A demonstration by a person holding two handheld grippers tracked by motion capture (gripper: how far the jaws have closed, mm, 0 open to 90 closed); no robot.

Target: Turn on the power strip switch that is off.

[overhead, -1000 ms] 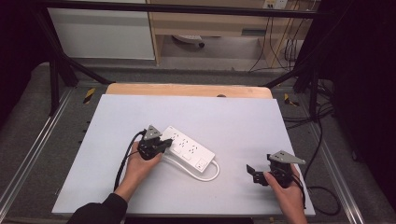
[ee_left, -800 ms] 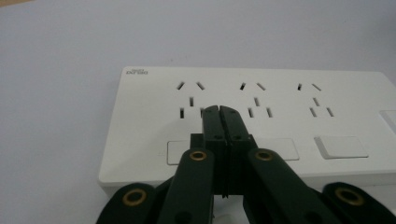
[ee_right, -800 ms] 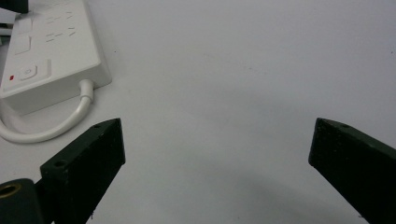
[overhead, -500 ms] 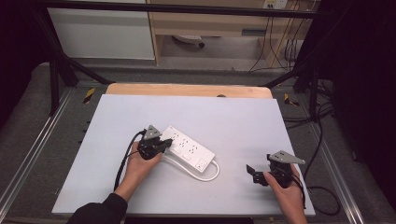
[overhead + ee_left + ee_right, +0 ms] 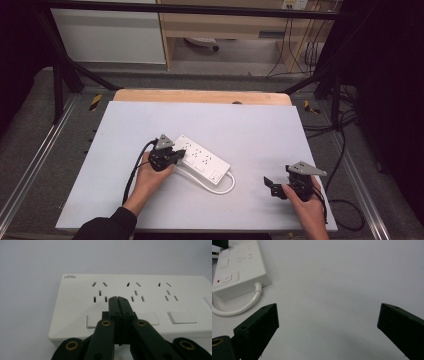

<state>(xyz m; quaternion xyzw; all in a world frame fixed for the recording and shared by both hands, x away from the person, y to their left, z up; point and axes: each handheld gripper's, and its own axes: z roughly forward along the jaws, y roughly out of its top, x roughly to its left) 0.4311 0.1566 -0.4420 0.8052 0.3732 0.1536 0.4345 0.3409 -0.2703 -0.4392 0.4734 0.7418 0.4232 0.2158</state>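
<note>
Left claw (image 5: 117,298), jaws pressed together and empty, poised over the white rectangular plastic power strip (image 5: 202,159), whose long axis runs rightward toward the wide-open, empty right claw (image 5: 270,186).

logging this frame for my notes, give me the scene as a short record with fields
surface: grey table
main thing: white power strip, lying flat, sockets up
cord: white cord looping from the strip's end
left gripper: shut, tips over the strip's top near a rocker switch; touch unclear
right gripper: open, empty, apart from the strip, near the table's front right
</note>
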